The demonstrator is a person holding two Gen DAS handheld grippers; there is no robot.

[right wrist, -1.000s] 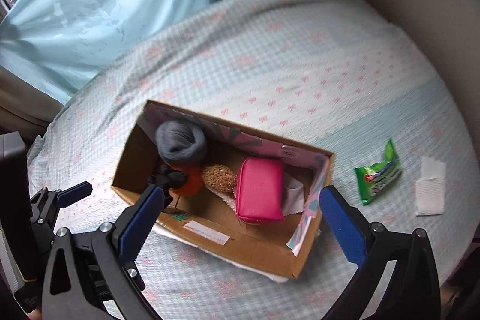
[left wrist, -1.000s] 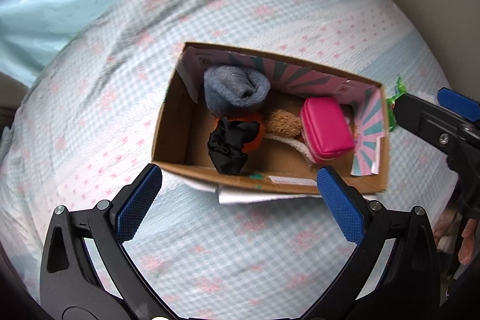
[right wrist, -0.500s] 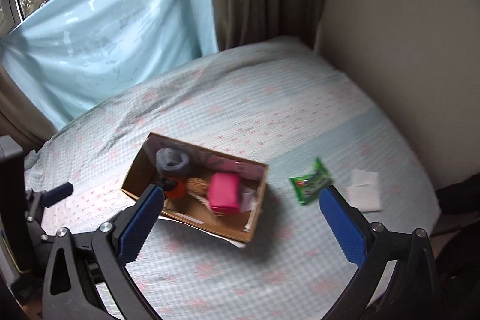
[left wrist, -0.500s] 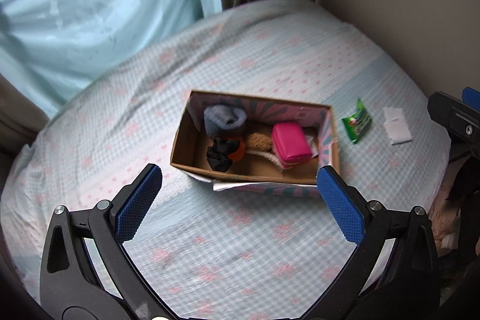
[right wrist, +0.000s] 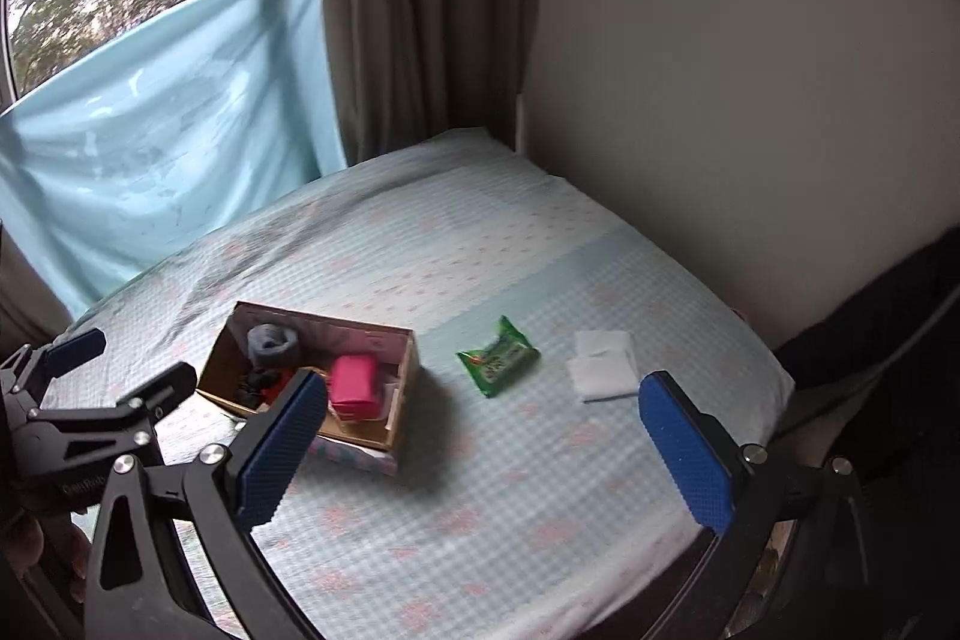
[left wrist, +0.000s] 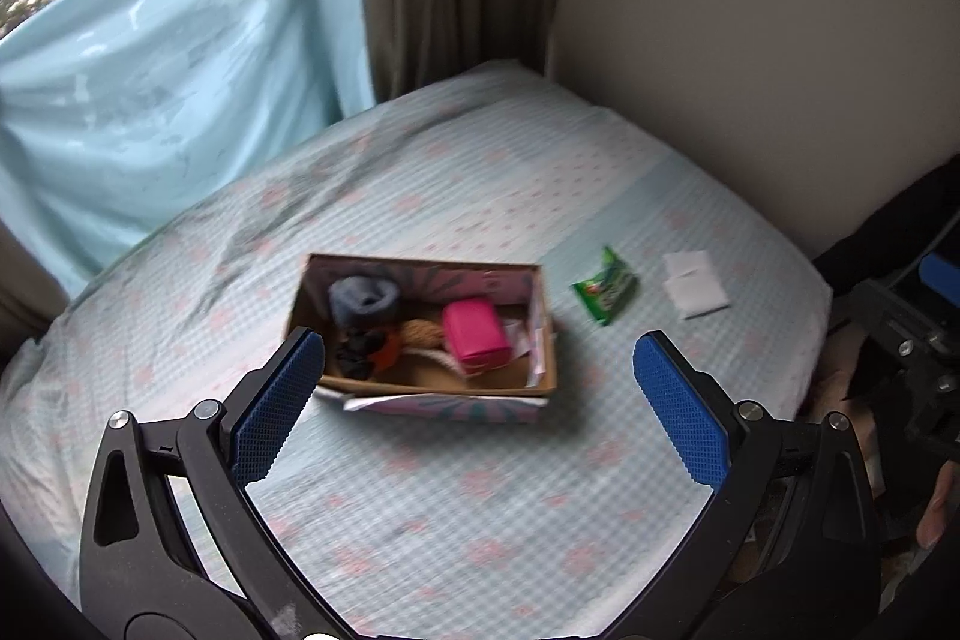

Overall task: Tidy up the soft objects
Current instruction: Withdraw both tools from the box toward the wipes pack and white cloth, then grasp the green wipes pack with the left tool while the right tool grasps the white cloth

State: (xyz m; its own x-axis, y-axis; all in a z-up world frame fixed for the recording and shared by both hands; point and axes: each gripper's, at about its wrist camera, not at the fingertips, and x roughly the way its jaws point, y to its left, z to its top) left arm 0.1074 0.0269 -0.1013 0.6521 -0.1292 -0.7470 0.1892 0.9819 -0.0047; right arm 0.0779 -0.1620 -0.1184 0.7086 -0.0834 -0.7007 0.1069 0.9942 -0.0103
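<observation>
Both hand-held grippers (left wrist: pixel 480 400) (right wrist: pixel 483 439) wide open, empty, seemingly well above the box (left wrist: pixel 420 382).

I see my right gripper (right wrist: pixel 483 436) spread wide above the bed (right wrist: pixel 540 520), cardboard box (right wrist: pixel 399 388) just left of the green packet (right wrist: pixel 498 363).

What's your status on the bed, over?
Left gripper and right gripper open, empty, above the bed. Box holds pink pouch and socks. Green packet, white cloth outside. Nothing blocking.
</observation>
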